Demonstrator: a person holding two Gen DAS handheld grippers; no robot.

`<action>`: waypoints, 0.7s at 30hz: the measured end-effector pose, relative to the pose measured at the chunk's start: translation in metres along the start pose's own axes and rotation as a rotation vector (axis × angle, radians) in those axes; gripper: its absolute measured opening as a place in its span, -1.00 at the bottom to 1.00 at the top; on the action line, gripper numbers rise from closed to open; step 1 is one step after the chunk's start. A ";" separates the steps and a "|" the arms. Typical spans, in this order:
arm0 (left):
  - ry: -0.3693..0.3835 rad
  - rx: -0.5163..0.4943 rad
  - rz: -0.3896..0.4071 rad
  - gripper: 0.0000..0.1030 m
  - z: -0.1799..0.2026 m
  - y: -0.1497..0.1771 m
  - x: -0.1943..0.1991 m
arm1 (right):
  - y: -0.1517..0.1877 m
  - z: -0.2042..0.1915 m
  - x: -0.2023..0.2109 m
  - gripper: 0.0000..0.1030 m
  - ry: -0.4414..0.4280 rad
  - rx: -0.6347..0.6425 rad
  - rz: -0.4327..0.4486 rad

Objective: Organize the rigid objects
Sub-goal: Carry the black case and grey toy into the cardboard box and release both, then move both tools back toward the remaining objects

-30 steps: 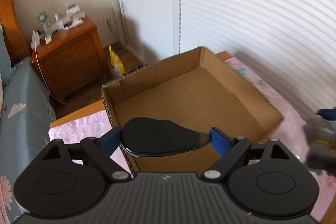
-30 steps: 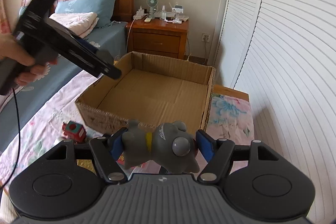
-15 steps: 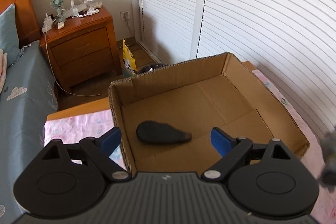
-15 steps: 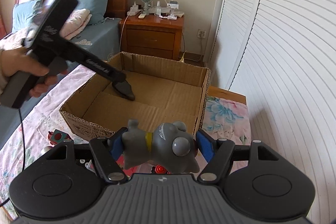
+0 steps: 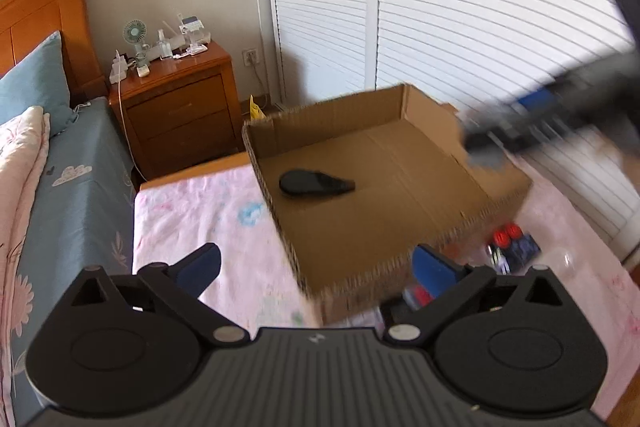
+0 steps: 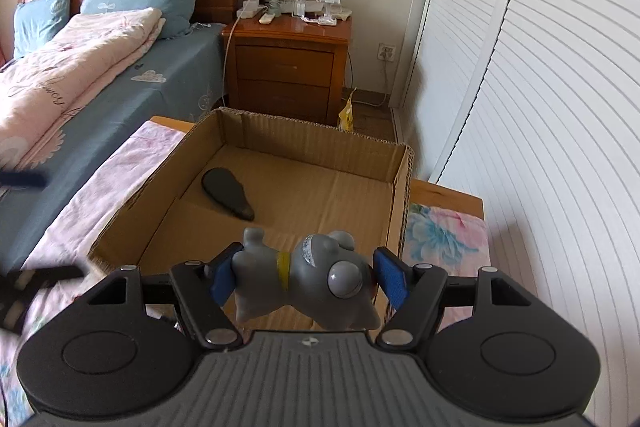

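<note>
A shallow cardboard box [image 5: 332, 115] [image 6: 312, 131] lies on a pink flowered cloth. Inside it, near the left wall, rests a flat black teardrop-shaped object [image 5: 314, 183] [image 6: 227, 193]. My left gripper [image 5: 316, 267] hangs before the box's near corner, its jaws opening wide with nothing between them. My right gripper [image 6: 306, 277] is shut on a grey toy animal [image 6: 304, 277] with a yellow collar and bulging eyes, just over the box's near wall. In the left wrist view the right gripper [image 5: 540, 119] shows as a dark blur above the box's right side.
Small toys with red and blue parts [image 5: 512, 245] lie on the cloth by the box's near right corner. A wooden nightstand [image 6: 288, 63] with a fan and bottles stands behind the box, a bed [image 6: 80, 67] to the left, and white louvred doors [image 6: 540, 87] to the right.
My left gripper let the black object go into the box, opened wider and drew back to the left. My right gripper carried the grey toy forward over the box's near wall.
</note>
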State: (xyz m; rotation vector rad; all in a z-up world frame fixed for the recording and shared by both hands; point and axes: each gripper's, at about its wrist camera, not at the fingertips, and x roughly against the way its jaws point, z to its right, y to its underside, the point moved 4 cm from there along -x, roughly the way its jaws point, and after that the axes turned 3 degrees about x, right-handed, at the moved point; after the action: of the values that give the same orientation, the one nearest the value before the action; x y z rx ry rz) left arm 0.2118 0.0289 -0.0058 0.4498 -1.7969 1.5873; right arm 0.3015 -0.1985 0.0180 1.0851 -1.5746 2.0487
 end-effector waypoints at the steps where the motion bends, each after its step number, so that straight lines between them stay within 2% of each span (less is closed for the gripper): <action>1: 0.003 -0.010 -0.007 0.97 0.001 0.006 0.003 | -0.004 0.001 -0.006 0.45 0.005 -0.002 -0.010; 12: -0.008 0.050 -0.011 0.97 -0.006 0.047 0.023 | -0.043 0.012 -0.076 0.47 0.057 -0.091 -0.075; 13: -0.008 0.057 -0.008 0.97 -0.007 0.049 0.024 | -0.046 0.012 -0.080 0.50 0.062 -0.096 -0.072; 16: -0.004 0.078 -0.004 0.97 -0.013 0.054 0.027 | -0.049 0.013 -0.079 0.96 0.096 -0.109 -0.052; 21: -0.016 0.095 -0.010 0.97 -0.019 0.059 0.028 | -0.046 0.009 -0.053 1.00 0.078 -0.114 -0.006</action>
State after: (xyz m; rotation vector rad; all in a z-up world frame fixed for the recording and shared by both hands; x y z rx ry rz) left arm 0.1585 0.0636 -0.0289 0.5163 -1.7334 1.6712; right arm 0.3696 -0.1819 0.0102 0.9562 -1.6249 1.9470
